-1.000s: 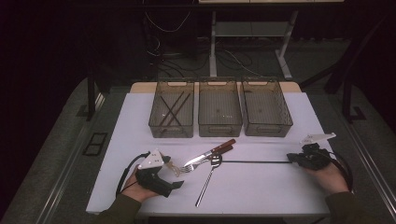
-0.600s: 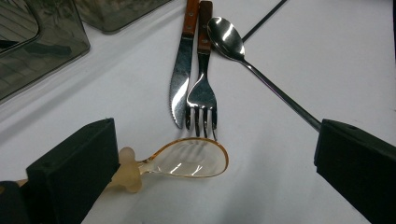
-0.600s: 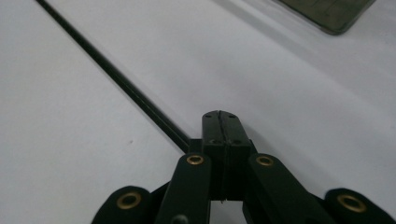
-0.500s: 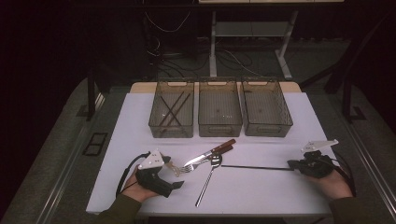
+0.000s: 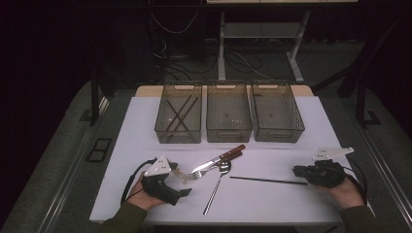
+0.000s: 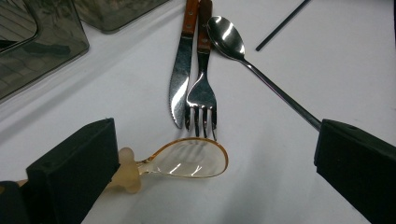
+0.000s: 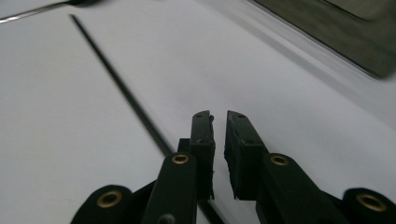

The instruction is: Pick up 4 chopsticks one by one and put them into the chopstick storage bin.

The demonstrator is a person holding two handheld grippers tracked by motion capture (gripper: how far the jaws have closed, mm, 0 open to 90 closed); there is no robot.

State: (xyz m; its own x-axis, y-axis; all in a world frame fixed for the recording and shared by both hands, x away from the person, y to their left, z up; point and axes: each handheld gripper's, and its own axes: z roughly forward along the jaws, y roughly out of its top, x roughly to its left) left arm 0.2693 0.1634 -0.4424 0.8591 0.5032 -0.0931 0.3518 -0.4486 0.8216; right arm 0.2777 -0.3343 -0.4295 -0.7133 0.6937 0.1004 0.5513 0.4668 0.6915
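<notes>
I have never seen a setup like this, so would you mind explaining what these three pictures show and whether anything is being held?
There is no robot here: a person at a white table holds a hand-held two-jaw gripper in each hand. The high view looks down from above the person's side. The other two pictures come from cameras riding on each gripper, looking along its black jaws.

At the back stand three smoky plastic bins; the left one holds dark chopsticks. In front lie a wood-handled knife, a matching fork, a metal spoon, a clear amber spoon and one black chopstick.

The left gripper is wide open around the amber spoon, not pressing it. The right gripper has just been opening slightly; nothing is between its jaws, and the chopstick lies beside it.
</notes>
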